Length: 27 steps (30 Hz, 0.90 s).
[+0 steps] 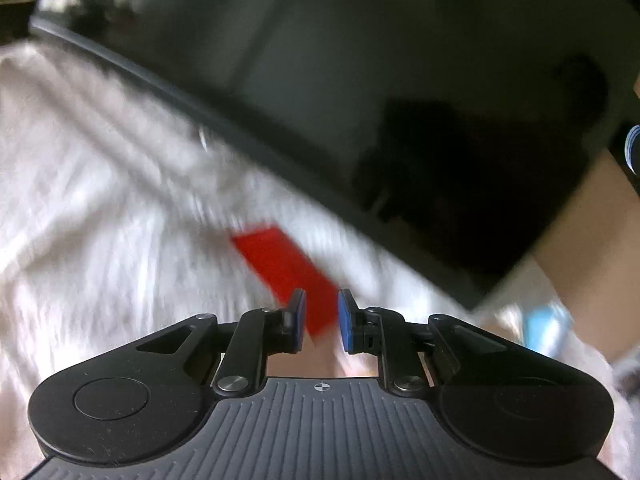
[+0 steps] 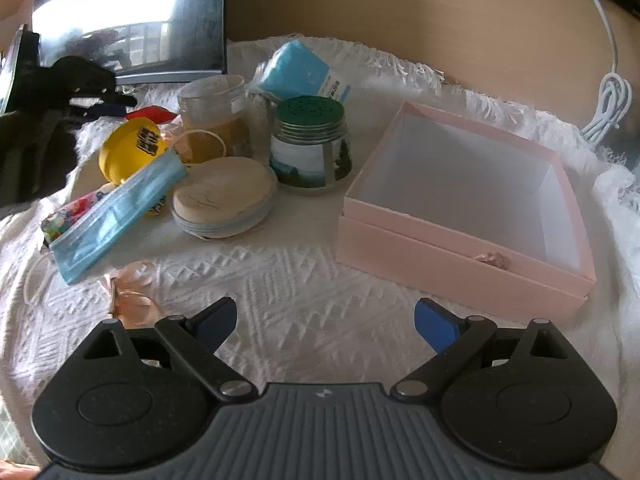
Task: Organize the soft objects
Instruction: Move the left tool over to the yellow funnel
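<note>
In the blurred left wrist view my left gripper [image 1: 322,314] is shut on a flat red soft piece [image 1: 280,264] above the white knitted cloth [image 1: 100,200]. The red piece also shows in the right wrist view [image 2: 150,114], beside the left gripper [image 2: 120,106]. My right gripper [image 2: 324,320] is open and empty over the cloth [image 2: 300,280], just in front of an empty pink box [image 2: 460,252]. A blue face mask [image 2: 116,208], a tan round pad [image 2: 224,196], a blue tissue pack [image 2: 300,72] and a floral pouch [image 2: 72,212] lie left of the box.
A monitor [image 1: 400,100] stands close behind the left gripper, and shows at the back left in the right wrist view [image 2: 128,20]. A yellow round item [image 2: 132,148], two jars [image 2: 216,116] [image 2: 310,148], a pink bow [image 2: 132,296] and a white cable [image 2: 608,100] are around.
</note>
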### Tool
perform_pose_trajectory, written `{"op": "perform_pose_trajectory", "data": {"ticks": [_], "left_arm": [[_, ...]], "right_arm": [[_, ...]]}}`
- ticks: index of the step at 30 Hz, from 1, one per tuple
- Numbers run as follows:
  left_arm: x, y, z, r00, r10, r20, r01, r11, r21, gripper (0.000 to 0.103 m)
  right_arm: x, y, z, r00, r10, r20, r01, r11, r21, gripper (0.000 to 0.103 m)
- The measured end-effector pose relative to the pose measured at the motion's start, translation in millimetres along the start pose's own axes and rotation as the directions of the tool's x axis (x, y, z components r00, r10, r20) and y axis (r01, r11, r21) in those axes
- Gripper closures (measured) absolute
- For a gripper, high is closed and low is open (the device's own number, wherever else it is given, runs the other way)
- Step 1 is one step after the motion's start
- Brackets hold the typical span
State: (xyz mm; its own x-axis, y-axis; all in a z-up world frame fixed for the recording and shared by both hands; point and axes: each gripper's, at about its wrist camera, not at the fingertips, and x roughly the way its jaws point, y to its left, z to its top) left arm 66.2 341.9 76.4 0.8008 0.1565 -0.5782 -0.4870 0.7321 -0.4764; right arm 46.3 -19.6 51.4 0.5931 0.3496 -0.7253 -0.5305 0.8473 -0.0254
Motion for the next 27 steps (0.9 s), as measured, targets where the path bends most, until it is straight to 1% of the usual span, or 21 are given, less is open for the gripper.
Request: {"op": "perform_pose_trajectory", "data": {"ticks": [1,2,3,4,5,7,8,9,10,11,13,16,17,18,20,21,22,23,24,25,27], "left_arm": [[0.2,6.0,-2.9,0.998,-0.041,-0.046,0.038,0.998,-0.057,0.084],[-1.0,13.9,-5.9,0.992,-0.095,-0.083,0.084,0.988,-0.127,0.084],[-4.0,18.6,-8.5,0.988,-0.129,-0.09,0.114,0.98,-0.161,0.084],[-9.7,21.8,-11.8,0.982,-0.169,-0.079,0.154,0.973,-0.17,0.084],[-16.4,23.0,-15.3,0.973,-0.22,-0.07,0.208,0.967,-0.146,0.084],[-26.9,22.0,-20.7,0.95,-0.298,-0.091,0.29,0.953,-0.094,0.084],[-32.0,19.5,-22.0,0.938,-0.327,-0.111,0.324,0.945,-0.047,0.084],[-37.9,15.2,-23.0,0.936,-0.329,-0.126,0.333,0.943,0.011,0.084],[-42.9,6.0,-24.0,0.938,-0.314,-0.145,0.33,0.938,0.103,0.084],[-45.8,-2.9,-25.1,0.941,-0.296,-0.164,0.323,0.93,0.175,0.084],[-48.9,-21.1,-32.2,0.946,-0.254,-0.201,0.305,0.906,0.293,0.084],[-33.6,-47.9,-40.6,0.964,-0.142,-0.224,0.225,0.883,0.411,0.084],[-26.3,-55.8,-43.4,0.968,-0.108,-0.228,0.203,0.872,0.446,0.081],[-24.8,-62.1,-45.3,0.968,-0.097,-0.232,0.198,0.864,0.463,0.078],[-12.8,-69.8,-48.0,0.962,-0.087,-0.259,0.209,0.847,0.489,0.074],[-7.8,-69.6,-48.2,0.962,-0.078,-0.261,0.203,0.845,0.496,0.074],[-2.0,-72.1,-48.0,0.965,-0.064,-0.253,0.189,0.843,0.504,0.071],[3.5,-72.7,-46.6,0.966,-0.056,-0.252,0.182,0.841,0.509,0.066],[9.7,-71.3,-44.5,0.965,-0.049,-0.259,0.179,0.842,0.509,0.064],[15.2,-67.5,-41.6,0.963,-0.044,-0.266,0.179,0.843,0.507,0.064],[17.6,-68.2,-43.5,0.962,-0.017,-0.273,0.164,0.834,0.527,0.066]], "right_arm": [[2.7,-1.2,1.1,1.0,-0.007,-0.005,0.007,1.0,0.008,0.007],[4.8,-2.0,2.2,1.0,-0.012,-0.009,0.012,1.0,0.015,0.007],[6.3,-2.1,3.5,1.0,-0.014,-0.01,0.014,1.0,0.02,0.007],[7.1,-0.7,4.3,1.0,-0.011,-0.007,0.011,1.0,0.018,0.007],[7.4,2.0,5.1,1.0,-0.007,-0.003,0.007,1.0,0.006,0.007],[7.4,7.4,5.4,1.0,0.001,0.001,-0.001,1.0,-0.019,0.007],[7.7,10.0,5.7,1.0,0.005,0.001,-0.005,1.0,-0.029,0.007],[8.3,12.2,6.1,1.0,0.009,0.0,-0.009,0.999,-0.035,0.007],[9.2,13.0,6.5,1.0,0.012,-0.002,-0.012,0.999,-0.038,0.007],[10.5,14.2,6.8,1.0,0.015,-0.004,-0.015,0.999,-0.04,0.007],[13.5,16.0,7.7,1.0,0.018,-0.01,-0.018,0.999,-0.04,0.007],[14.8,21.8,9.2,1.0,0.02,-0.008,-0.021,0.999,-0.048,0.007],[13.7,23.5,9.0,1.0,0.023,-0.004,-0.024,0.998,-0.055,0.007],[12.4,25.0,8.8,1.0,0.026,-0.001,-0.026,0.998,-0.063,0.007],[9.6,26.4,7.5,1.0,0.029,0.0,-0.029,0.997,-0.073,0.007],[8.4,26.8,6.1,1.0,0.027,-0.002,-0.027,0.997,-0.074,0.007],[7.9,26.3,4.8,1.0,0.022,-0.005,-0.023,0.997,-0.073,0.007],[7.6,25.5,3.0,1.0,0.016,-0.01,-0.017,0.997,-0.069,0.007],[7.3,24.3,0.9,1.0,0.01,-0.015,-0.011,0.998,-0.064,0.007],[7.0,22.8,-1.2,1.0,0.005,-0.021,-0.006,0.998,-0.059,0.007],[5.6,20.7,-5.7,1.0,-0.009,-0.03,0.007,0.998,-0.055,0.007]]}}
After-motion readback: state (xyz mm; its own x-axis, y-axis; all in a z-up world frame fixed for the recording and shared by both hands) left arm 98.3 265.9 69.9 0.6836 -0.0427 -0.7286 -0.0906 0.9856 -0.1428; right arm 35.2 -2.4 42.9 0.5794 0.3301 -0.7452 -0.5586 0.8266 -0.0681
